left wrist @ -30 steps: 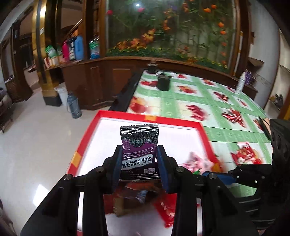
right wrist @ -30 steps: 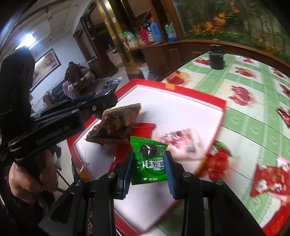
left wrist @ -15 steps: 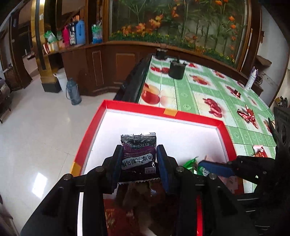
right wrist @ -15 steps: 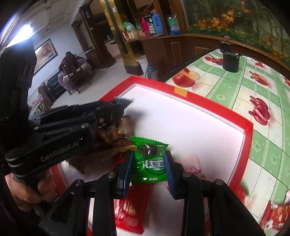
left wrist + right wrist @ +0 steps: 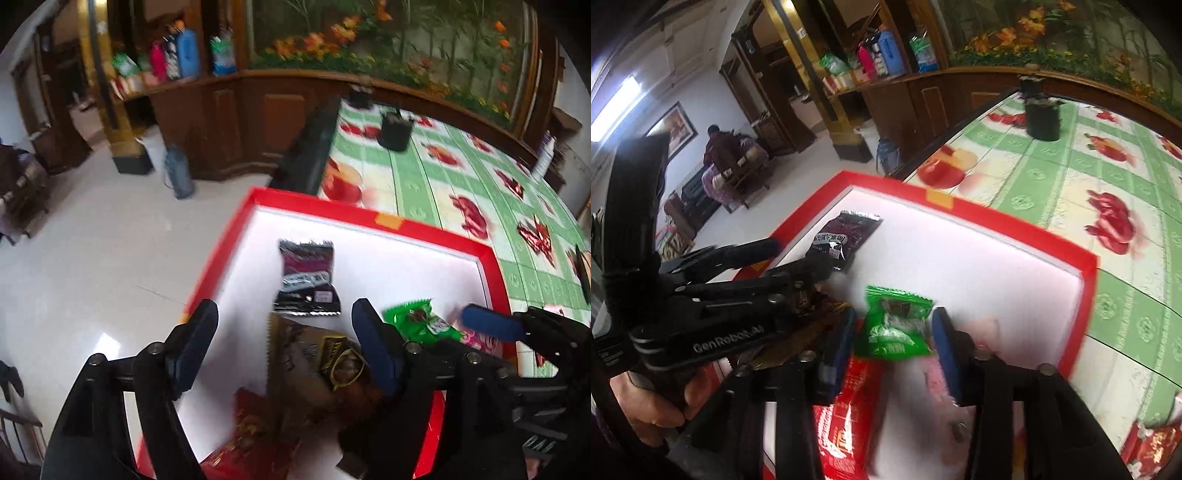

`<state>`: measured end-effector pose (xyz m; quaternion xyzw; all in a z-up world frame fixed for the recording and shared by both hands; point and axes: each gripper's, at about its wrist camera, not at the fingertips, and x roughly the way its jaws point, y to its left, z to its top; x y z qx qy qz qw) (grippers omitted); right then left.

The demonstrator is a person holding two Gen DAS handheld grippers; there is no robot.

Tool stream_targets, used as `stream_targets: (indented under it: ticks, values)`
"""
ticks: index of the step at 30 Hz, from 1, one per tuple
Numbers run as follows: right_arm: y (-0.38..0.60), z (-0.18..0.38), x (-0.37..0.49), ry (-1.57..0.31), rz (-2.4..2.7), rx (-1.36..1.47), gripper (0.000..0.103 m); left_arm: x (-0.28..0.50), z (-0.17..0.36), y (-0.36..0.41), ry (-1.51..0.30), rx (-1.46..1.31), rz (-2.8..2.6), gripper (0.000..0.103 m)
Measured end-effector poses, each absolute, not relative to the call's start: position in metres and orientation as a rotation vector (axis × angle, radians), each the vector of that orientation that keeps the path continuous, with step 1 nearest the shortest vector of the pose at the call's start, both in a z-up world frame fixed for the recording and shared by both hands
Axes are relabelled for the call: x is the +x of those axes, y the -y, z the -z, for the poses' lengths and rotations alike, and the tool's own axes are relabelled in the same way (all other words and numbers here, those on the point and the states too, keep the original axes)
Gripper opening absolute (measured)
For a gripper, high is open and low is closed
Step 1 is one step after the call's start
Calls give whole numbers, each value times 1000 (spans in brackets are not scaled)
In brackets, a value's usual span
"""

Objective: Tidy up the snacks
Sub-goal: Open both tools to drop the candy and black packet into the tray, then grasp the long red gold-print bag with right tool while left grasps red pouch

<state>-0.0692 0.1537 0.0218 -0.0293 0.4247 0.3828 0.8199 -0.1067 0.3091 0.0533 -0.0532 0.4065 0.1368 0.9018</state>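
Left gripper (image 5: pixel 284 332): jaws spread wide and empty, hovering over the near-left part of the tray; the wide gap fits a packet let go onto the floor of the tray, not one being carried.
Purple packet (image 5: pixel 308 277): lies flat on the white tray floor just beyond the left gripper's fingertips, clear of both fingers, toward the far-left corner; in the right wrist view it sits at (image 5: pixel 846 238), partly behind the left gripper's black frame.
Right gripper (image 5: pixel 894 332): jaws parted, with the green packet (image 5: pixel 894 326) between them; a gap shows on either side, so the pads do not appear to pinch it, though motion blur makes contact hard to rule out.
Green packet, other view: lies on the tray at (image 5: pixel 421 323), right of the left gripper, beside the right gripper's blue finger (image 5: pixel 493 326).
Tray (image 5: pixel 332 210): red rim, white inside, set at the near-left edge of the table with the green fruit-print tablecloth (image 5: pixel 461 177); it looks to be the collecting place for the snacks.
Other snacks in tray: a brown packet (image 5: pixel 314 354) under the left gripper, a red packet (image 5: pixel 849 406) near the right gripper, and a pink one, blurred.
Still outside: a red packet (image 5: pixel 1152 448) lies on the cloth at near right, so judging by that the sorting is not finished.
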Motion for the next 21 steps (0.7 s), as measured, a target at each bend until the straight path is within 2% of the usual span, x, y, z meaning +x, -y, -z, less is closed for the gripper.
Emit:
stream_targets:
  ticks: [4,9,13,21]
  values:
    - [-125,-35,-76,-841,-823,0,51,-125,-69,-294,-773,-85,-293,75]
    - [-75,-45,-84,-791,-785,56,54,-139,-80,-249,-722,-25,-204,81]
    - [-27,-48,-95,-764,-732,78,54,-140,-79,-200,-737,26,-73,81]
    - [97,-41,-125,-744,-530,61,66,-131,-61,-122,-822,142,80,81]
